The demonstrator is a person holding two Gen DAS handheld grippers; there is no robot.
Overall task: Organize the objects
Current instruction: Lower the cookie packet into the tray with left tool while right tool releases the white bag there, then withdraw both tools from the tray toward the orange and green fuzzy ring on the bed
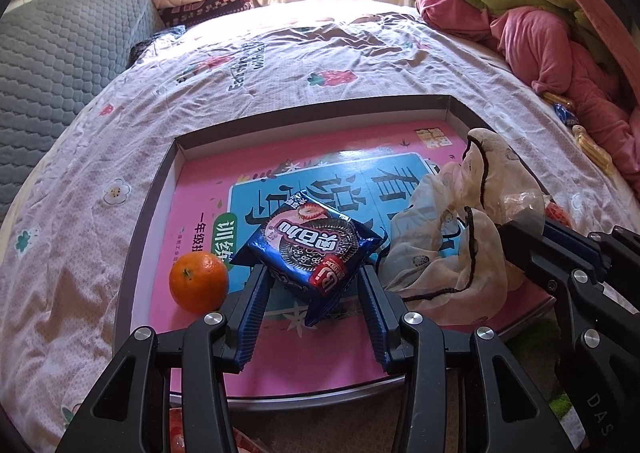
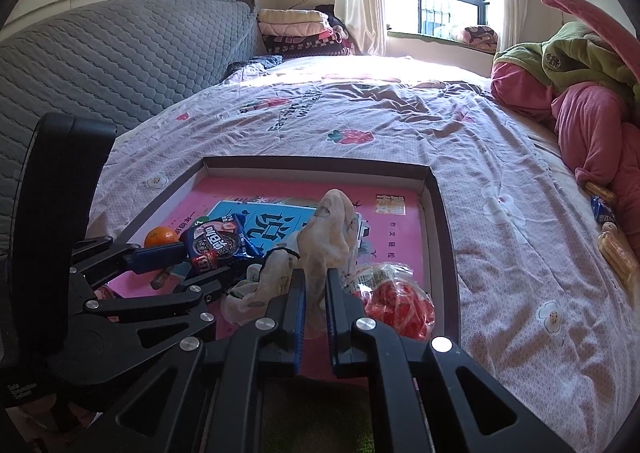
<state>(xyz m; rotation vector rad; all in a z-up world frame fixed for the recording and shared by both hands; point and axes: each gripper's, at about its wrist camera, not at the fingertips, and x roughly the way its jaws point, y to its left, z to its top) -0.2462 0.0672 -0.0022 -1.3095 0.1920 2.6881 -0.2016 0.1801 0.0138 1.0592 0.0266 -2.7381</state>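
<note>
Here left tongs (image 1: pixel 312 285) pinch the cookie packet (image 1: pixel 310 249); right tongs (image 2: pixel 314 285) clamp the sock (image 2: pixel 328 237).

The cookie pack (image 1: pixel 310 249) is glossy blue foil, crinkled at its ends. The orange (image 1: pixel 199 281) has dimpled, faintly shiny peel. The book (image 1: pixel 208 189) cover is smooth and glossy. The sock (image 2: pixel 328 237) is soft, matt cloth. The tray (image 1: pixel 148 197) looks like matt cardboard. The bedsheet (image 1: pixel 120 133) is wrinkled cotton. Both claws are matt black plastic with metal rivets.
</note>
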